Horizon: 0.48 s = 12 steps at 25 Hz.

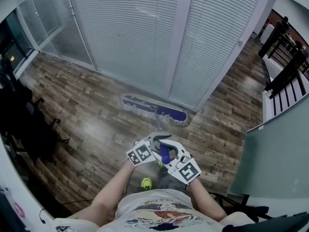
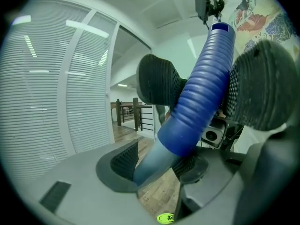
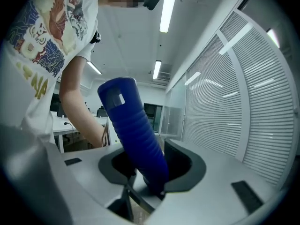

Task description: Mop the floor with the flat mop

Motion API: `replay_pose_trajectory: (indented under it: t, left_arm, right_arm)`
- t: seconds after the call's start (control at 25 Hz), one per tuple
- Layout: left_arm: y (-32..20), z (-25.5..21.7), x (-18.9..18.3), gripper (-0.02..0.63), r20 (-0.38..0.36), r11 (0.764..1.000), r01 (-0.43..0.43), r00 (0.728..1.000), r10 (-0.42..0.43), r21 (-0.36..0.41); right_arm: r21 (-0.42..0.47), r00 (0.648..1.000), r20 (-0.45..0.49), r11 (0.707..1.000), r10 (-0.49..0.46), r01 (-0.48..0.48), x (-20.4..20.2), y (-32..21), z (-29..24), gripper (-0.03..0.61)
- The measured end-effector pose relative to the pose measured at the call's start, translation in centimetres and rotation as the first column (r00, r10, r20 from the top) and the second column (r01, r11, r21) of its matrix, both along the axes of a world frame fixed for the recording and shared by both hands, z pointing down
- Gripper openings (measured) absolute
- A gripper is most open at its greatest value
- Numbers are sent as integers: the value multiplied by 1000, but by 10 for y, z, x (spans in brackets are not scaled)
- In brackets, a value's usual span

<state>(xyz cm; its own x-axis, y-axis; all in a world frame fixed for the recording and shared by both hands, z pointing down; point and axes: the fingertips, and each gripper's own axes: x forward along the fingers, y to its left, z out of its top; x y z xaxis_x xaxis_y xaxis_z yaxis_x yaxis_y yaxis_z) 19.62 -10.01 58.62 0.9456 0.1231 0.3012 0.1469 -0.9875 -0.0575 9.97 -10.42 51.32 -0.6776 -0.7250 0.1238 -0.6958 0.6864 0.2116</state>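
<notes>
Head view: the mop head [image 1: 154, 111] lies flat on the floor [image 1: 87, 124], its long edge close along the foot of the blinds [image 1: 140, 33]. Wood-grain planks run open to the left as far as dark chairs [image 1: 29, 124]. On the right a black railing [image 1: 285, 66] and a plain grey-green panel [image 1: 275, 153] narrow the room. The thin handle [image 1: 157, 124] slants up to the left gripper [image 1: 161, 141] and right gripper [image 1: 169, 153], each carrying a cube of black-and-white square markers.

Left gripper view: its ribbed black pads [image 2: 124, 158] pinch the handle where the smooth grey pole meets the ridged blue grip [image 2: 201, 102]. Higher up, the right gripper's dimpled pads flank that grip.

Right gripper view: its jaws clamp the grip from both sides. White slats fill the right side. The yellow print on the shirt [image 3: 42, 46] is too warped to read.
</notes>
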Motion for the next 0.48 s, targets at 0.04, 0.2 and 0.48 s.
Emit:
replay_pose_trajectory:
  t: [0.04, 0.2, 0.48]
  left_arm:
    - [13, 0, -12, 167, -5, 1000, 2, 1000, -2, -1]
    - [68, -1, -59, 167, -20, 1000, 11, 1000, -11, -15]
    - [146, -3, -99, 167, -20, 999, 36, 999, -37, -20]
  right_arm:
    - [-3, 1000, -13, 1000, -2, 2, -13, 14, 1, 153]
    - [-25, 999, -50, 1000, -9, 8, -59, 69, 3, 153]
    - [-28, 999, -29, 999, -30, 29, -100, 148, 0, 153]
